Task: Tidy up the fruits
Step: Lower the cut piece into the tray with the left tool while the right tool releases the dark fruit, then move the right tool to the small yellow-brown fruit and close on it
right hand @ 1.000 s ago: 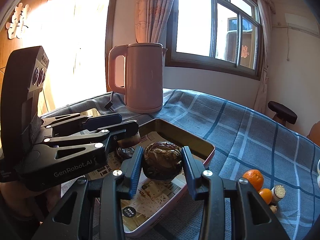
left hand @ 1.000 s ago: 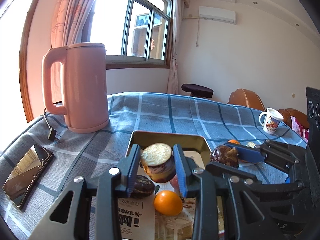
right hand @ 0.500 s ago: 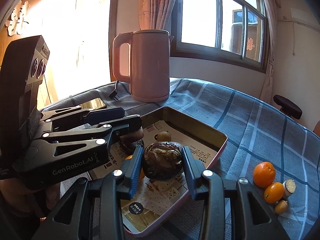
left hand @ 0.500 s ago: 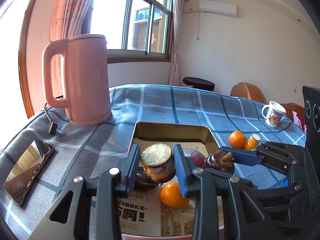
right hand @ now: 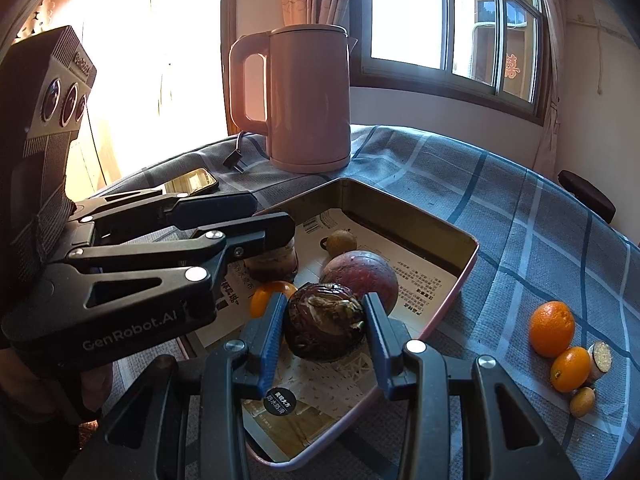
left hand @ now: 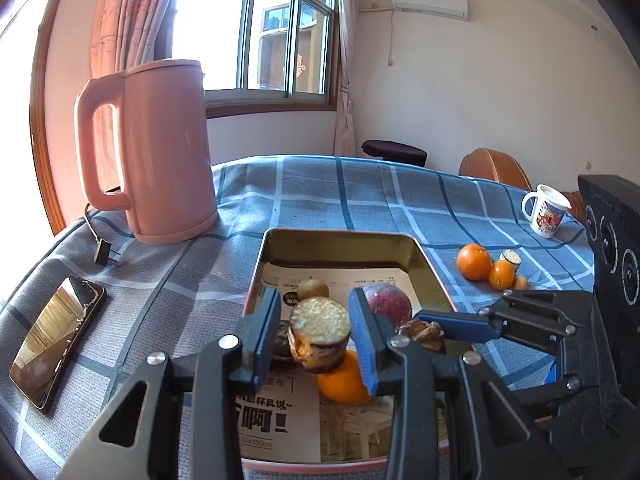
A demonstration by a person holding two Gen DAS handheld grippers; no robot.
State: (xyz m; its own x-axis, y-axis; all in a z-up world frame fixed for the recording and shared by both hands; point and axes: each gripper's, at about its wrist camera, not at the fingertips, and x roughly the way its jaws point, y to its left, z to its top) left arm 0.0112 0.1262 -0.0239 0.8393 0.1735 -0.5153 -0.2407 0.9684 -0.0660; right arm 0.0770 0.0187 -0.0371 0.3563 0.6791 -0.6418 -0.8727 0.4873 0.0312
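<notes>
My left gripper (left hand: 316, 338) is shut on a short cut cylinder piece with a pale top and dark skin (left hand: 319, 332), held above the metal tray (left hand: 340, 236). My right gripper (right hand: 325, 330) is shut on a dark round water chestnut (right hand: 325, 326), also over the tray (right hand: 460, 280). In the tray lie a purple-red round fruit (left hand: 387, 300), an orange (left hand: 344, 382), a small brown fruit (left hand: 313, 289) and a dark fruit partly hidden behind my left finger. On the cloth to the right sit a large orange (left hand: 473, 261), a small orange (left hand: 502, 274), a cut piece (left hand: 511, 257) and a small brown fruit (left hand: 520, 282).
A pink kettle (left hand: 150, 152) stands at the back left, its plug (left hand: 105, 257) beside it. A phone (left hand: 56, 336) lies at the left. A white mug (left hand: 545, 210) stands at the far right. A blue checked cloth (left hand: 360, 200) covers the table.
Both grippers have drawn back and lifted slightly with their pieces held. More of the tray and the fruits on the cloth have come into view.
</notes>
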